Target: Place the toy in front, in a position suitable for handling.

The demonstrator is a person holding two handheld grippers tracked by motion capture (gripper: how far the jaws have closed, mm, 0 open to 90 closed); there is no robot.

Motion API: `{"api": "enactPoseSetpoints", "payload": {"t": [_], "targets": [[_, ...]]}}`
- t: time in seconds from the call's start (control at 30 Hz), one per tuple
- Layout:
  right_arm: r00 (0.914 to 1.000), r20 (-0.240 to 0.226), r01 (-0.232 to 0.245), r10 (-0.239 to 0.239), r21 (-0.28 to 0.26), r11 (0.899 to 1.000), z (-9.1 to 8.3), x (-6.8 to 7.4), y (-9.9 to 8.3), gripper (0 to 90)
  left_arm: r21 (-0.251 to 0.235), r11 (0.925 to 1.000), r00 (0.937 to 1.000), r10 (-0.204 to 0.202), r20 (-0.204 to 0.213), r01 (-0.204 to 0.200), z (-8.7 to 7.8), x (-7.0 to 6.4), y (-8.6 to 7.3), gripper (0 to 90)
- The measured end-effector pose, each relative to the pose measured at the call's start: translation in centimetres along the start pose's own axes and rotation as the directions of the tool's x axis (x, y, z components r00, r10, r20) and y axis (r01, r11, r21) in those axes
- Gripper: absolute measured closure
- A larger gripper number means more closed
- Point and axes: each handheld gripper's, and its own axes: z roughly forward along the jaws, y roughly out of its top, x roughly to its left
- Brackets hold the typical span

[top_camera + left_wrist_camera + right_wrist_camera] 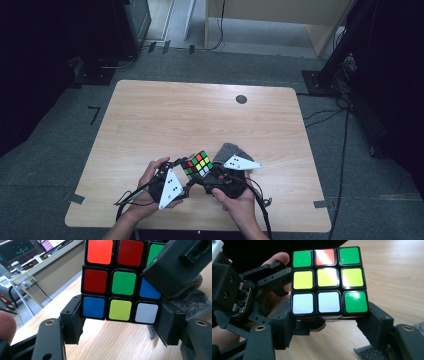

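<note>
You hold a scrambled Rubik's cube (197,163) between both tools, lifted just off the wooden table (165,115) near its 6 o'clock edge, a little right of centre. Your left gripper (184,172) comes at it from about 8 o'clock and your right gripper (212,176) from about 4 o'clock, so the two meet under the cube and each takes a different pair of faces.

In the left gripper view the cube (120,281) sits with its bottom row between the two black jaws, which are closed on its sides; the other tool's jaw crosses the cube's upper right corner there. In the right gripper view the cube (328,281) has its lowest layer pinched between that gripper's jaws, with your left hand (277,277) and its tool behind at 9 o'clock.

That crossed hold looks meant for a twist: one tool steadies the body while the other turns a layer, though which layer I cannot tell for sure, since the seam is hidden by the jaws.

A grey knitted cloth (231,151) lies on the table just beyond the right gripper, at 1 o'clock from the cube, probably a soft landing spot.
</note>
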Motion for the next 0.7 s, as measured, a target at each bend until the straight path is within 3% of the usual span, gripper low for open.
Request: {"api": "enactPoseSetpoints", "payload": {"t": [0.07,0.17,0.2,0.3,0.33,0.4,0.43,0.5,0.57,0.6,0.7], "targets": [[0.9995,0.026,0.019,-0.018,-0.032,0.999,-0.3,-0.1,0.2,27.8,0.018,0.9996,0.9998,-0.020,-0.003,0.020,0.1,0.3,-0.2,33.8],[0.9992,0.039,0.007,-0.004,-0.093,0.996,-1.6,-1.0,0.8,28.9,0.051,0.9963,0.9976,-0.069,-0.003,0.069,0.3,1.0,-0.6,33.9],[0.9978,0.066,0.007,0.000,-0.110,0.994,-2.1,-1.3,1.0,29.3,0.056,0.9942,0.9957,-0.092,-0.003,0.092,0.3,1.2,-0.8,34.0],[0.9846,0.173,0.050,-0.027,-0.131,0.990,-3.3,-2.6,1.3,29.8,0.073,0.9863,0.9889,-0.148,0.004,0.148,0.3,2.1,-1.1,34.0],[0.9749,0.213,0.091,-0.064,-0.121,0.988,-3.5,-3.1,1.3,30.5,0.077,0.9832,0.9861,-0.166,0.004,0.166,0.3,2.4,-1.1,34.0],[0.9445,0.292,0.174,-0.150,-0.058,0.983,-3.4,-3.9,1.2,30.6,0.080,0.9759,0.9788,-0.204,0.009,0.203,0.2,2.9,-1.2,34.0],[0.9353,0.303,0.195,-0.182,-0.014,0.981,-3.2,-4.4,1.0,30.3,0.079,0.9722,0.9750,-0.222,0.011,0.220,0.1,3.1,-1.3,34.0],[0.9327,0.288,0.205,-0.217,0.069,0.976,-2.6,-5.5,0.5,29.7,0.074,0.9629,0.9652,-0.261,0.014,0.260,0.0,3.6,-1.5,34.0],[0.9431,0.246,0.195,-0.224,0.135,0.971,-1.8,-6.3,-0.1,29.9,0.068,0.9544,0.9561,-0.292,0.019,0.291,-0.2,4.0,-1.6,34.0],[0.9437,0.234,0.196,-0.233,0.171,0.966,-1.3,-6.6,-0.5,30.0,0.064,0.9513,0.9527,-0.303,0.021,0.301,-0.3,4.2,-1.7,34.0],[0.9302,0.231,0.217,-0.286,0.282,0.935,0.0,-7.3,-1.8,29.5,0.060,0.9446,0.9458,-0.324,0.018,0.323,-0.4,4.6,-1.8,34.0]]}}
